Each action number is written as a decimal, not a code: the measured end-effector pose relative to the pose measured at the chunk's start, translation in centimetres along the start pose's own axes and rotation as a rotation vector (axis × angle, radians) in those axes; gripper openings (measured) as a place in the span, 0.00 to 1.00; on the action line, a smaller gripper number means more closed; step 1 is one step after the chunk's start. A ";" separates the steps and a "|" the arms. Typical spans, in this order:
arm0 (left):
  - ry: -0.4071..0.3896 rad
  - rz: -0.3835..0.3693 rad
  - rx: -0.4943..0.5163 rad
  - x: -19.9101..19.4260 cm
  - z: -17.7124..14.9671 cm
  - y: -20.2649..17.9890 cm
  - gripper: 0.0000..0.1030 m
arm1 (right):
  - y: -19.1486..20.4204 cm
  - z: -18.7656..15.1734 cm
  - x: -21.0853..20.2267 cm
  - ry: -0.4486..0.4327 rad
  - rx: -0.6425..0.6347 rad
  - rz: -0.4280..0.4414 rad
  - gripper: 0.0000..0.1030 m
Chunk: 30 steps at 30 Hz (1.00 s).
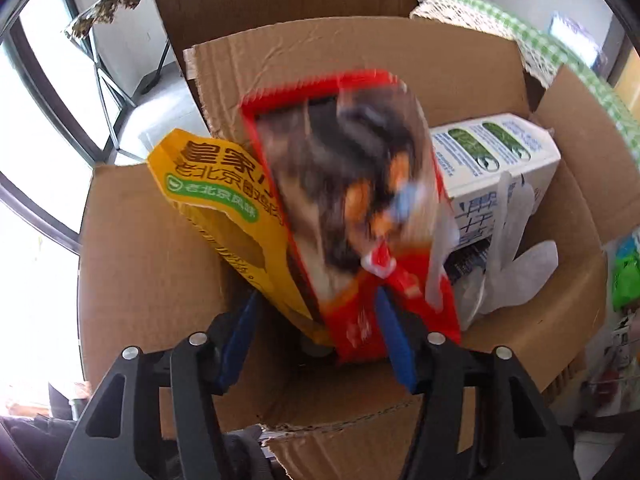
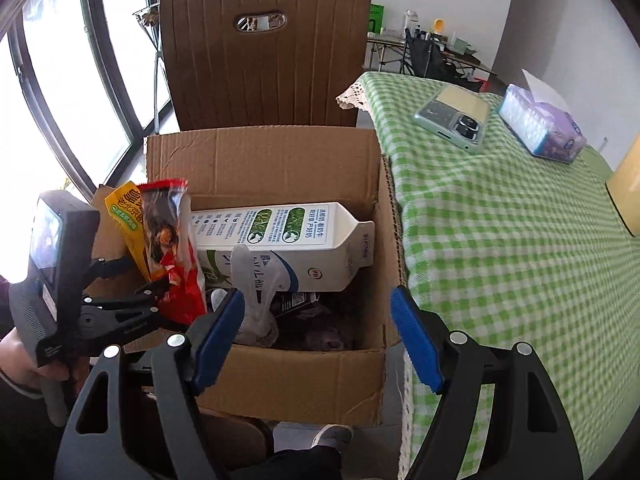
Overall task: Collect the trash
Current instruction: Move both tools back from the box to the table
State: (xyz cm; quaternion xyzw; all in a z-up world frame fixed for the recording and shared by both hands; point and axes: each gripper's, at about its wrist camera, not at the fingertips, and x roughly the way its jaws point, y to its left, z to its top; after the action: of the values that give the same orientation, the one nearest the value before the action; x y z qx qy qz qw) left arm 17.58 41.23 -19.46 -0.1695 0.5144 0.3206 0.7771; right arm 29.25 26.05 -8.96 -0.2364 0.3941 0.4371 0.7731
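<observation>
While trash goes into the cardboard box (image 2: 280, 384) | left gripper (image 1: 316, 320) clamps red wrapper (image 1: 352, 208) and yellow wrapper (image 1: 216, 208) above it, probably for dropping | milk carton (image 2: 280, 244) lies inside | right gripper (image 2: 320, 344) wide, empty.

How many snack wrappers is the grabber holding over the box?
2: a yellow wrapper and a red wrapper in front of it, both upright in the left gripper above the cardboard box. More could hide behind.
</observation>
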 end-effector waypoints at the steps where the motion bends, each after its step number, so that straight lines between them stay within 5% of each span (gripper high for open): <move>1: 0.014 -0.009 -0.004 0.1 0.1 -0.2 0.54 | -0.3 -0.1 -0.5 -0.005 0.004 0.002 0.70; 6: -0.013 -0.101 -0.094 -2.3 0.5 0.4 0.56 | -1.9 -0.8 -3.0 -0.044 0.042 -0.011 0.70; 15: -0.151 -0.166 -0.056 -9.7 1.3 -3.3 0.56 | -8.2 -3.7 -8.8 -0.148 0.172 -0.080 0.70; 21: -0.240 -0.303 0.040 -15.2 1.3 -10.9 0.56 | -17.3 -9.5 -13.7 -0.186 0.337 -0.223 0.71; 30: -0.322 -0.518 0.314 -21.3 -0.2 -30.0 0.65 | -31.4 -22.8 -23.0 -0.222 0.658 -0.449 0.75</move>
State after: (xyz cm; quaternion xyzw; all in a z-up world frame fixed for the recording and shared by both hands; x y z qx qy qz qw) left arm 32.00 12.12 -2.16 -0.1201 0.3680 0.0520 0.9206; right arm 40.10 -17.32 -2.66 -0.0082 0.3656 0.1312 0.9214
